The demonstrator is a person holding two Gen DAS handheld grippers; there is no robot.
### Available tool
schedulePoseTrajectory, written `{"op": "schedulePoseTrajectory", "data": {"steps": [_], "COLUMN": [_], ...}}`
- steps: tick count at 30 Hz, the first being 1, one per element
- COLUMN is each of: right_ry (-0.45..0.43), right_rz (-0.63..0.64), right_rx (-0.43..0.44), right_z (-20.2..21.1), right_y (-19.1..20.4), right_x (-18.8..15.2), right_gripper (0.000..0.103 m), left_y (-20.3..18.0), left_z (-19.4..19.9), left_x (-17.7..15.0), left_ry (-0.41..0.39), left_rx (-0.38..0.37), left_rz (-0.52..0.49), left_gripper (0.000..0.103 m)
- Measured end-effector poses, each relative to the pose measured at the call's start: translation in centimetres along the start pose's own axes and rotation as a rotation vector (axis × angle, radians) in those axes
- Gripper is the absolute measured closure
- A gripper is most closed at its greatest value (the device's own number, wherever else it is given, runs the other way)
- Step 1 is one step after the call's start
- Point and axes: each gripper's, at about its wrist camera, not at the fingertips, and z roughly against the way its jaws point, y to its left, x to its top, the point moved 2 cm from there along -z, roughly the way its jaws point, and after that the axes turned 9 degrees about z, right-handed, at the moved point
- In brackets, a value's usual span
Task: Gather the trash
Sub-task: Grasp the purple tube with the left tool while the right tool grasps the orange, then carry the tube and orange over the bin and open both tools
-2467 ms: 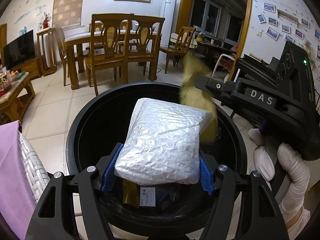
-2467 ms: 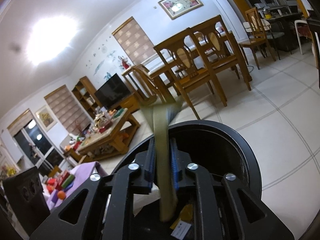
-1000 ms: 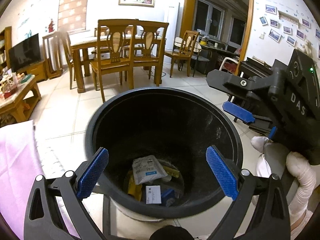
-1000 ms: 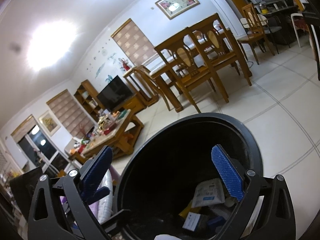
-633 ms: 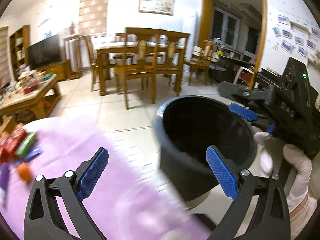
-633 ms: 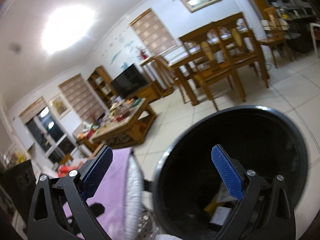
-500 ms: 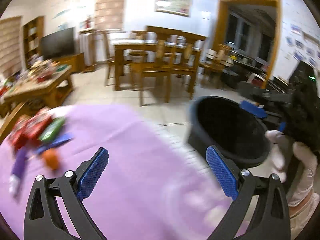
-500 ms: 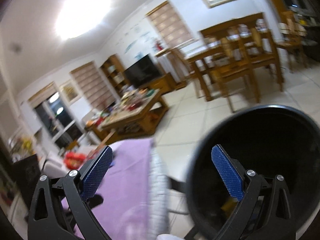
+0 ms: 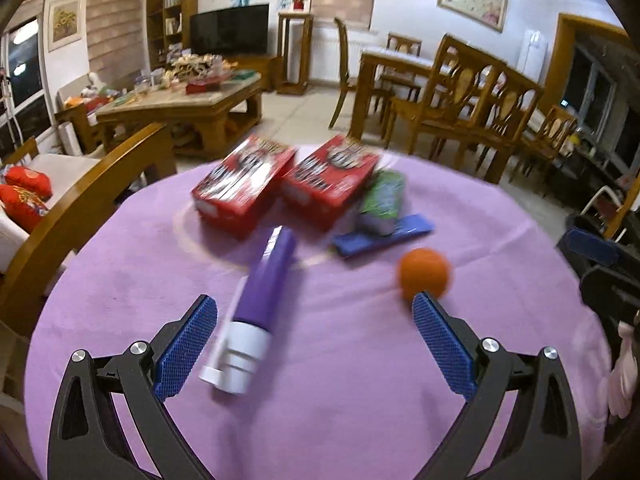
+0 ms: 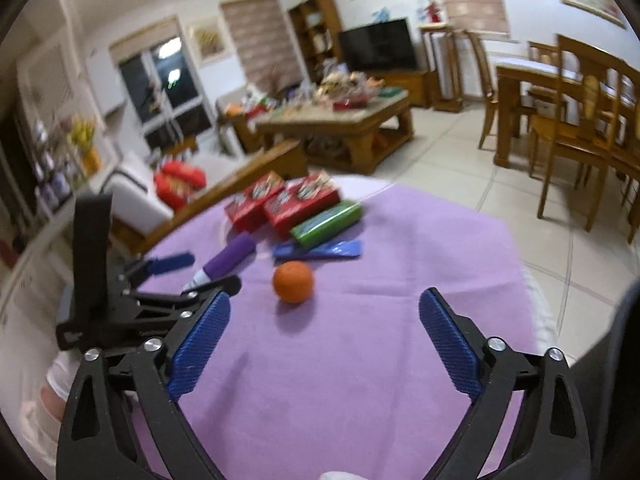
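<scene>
While both claws stand released and empty, the left claw (image 9: 314, 344) hovers over the purple-clothed round worktop (image 9: 360, 380). Frame centre shows the right claw (image 10: 324, 342), jaws just narrowing slightly, below a round orange fruit (image 10: 293, 281).

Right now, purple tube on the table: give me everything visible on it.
The purple tube has a smooth, plastic-looking purple body ending in a wide white ribbed cap with a flip lid that seems slightly open. It lies flat on the purple tablecloth, cap toward the left wrist camera, tail pointing at the red boxes. Motion blur hides any label. Nothing grips it; the left claw hangs open nearby.
</scene>
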Motion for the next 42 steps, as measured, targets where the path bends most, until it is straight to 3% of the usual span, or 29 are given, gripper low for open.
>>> {"op": "schedulePoseTrajectory", "data": {"steps": [2, 4, 6, 7, 9, 11, 16, 19, 21, 24, 32, 36, 42], "right_ry": [0.042, 0.076, 0.102, 0.110, 0.131, 0.143, 0.167, 0.187, 0.204, 0.209, 0.175, 0.105, -0.018], "right_rz": [0.020, 0.036, 0.046, 0.050, 0.059, 0.061, 0.065, 0.079, 0.093, 0.109, 0.045, -0.028, -0.106], "right_rx": [-0.013, -0.021, -0.028, -0.030, -0.035, -0.037, -0.039, -0.054, -0.068, -0.072, -0.014, 0.044, 0.076], "right_z": [-1.8, -3.2, -4.5, -5.0, -6.2, -7.2, -9.2, -10.3, -11.1, -11.7, -9.8, -6.0, 0.5], "right_y": [0.8, 1.0, 1.4, 1.1, 1.7, 1.6, 1.2, 1.7, 1.8, 1.8, 0.8, 0.1, -1.5], "right_x": [0.7, 1.2, 1.6, 1.9, 2.2, 2.4, 2.6, 2.8, 2.7, 2.5, 1.7, 0.9, -0.8], "right_gripper": [0.015, 0.018, 0.020, 0.021, 0.022, 0.022, 0.023, 0.032, 0.049, 0.065, 0.067, 0.067, 0.067], "left_y": [0.7, 1.3, 1.7, 1.8, 2.2, 3.1, 3.7, 3.3, 3.5, 3.7, 3.1, 3.2, 1.2], "left_z": [-1.0, -1.4, -1.3, -1.2, -1.1, -1.0, -0.7, -0.5, -0.5, -0.5, -0.5, -0.1, 0.9], "left_x": [0.0, -0.1, 0.0, 0.0, 0.2, 0.4, 0.3, 0.4, 0.4, 0.5, 0.5, 0.6, -0.2], "left_ry": [0.035, 0.058, 0.057, 0.054, 0.050, 0.046, 0.044, 0.028, 0.024, 0.019, 0.019, -0.002, -0.021], "left_rx": [0.011, 0.003, -0.013, -0.013, 0.014, 0.005, -0.041, -0.035, -0.039, -0.044, -0.050, -0.063, -0.156], "left_rz": [0.002, 0.020, 0.040, 0.040, 0.027, 0.055, 0.073, 0.059, 0.067, 0.083, 0.077, 0.088, 0.055], "left_gripper": [0.007, 0.016, 0.037, 0.040, 0.065, 0.073, 0.073, 0.075, 0.076, 0.078, 0.078, 0.078, 0.078]}}
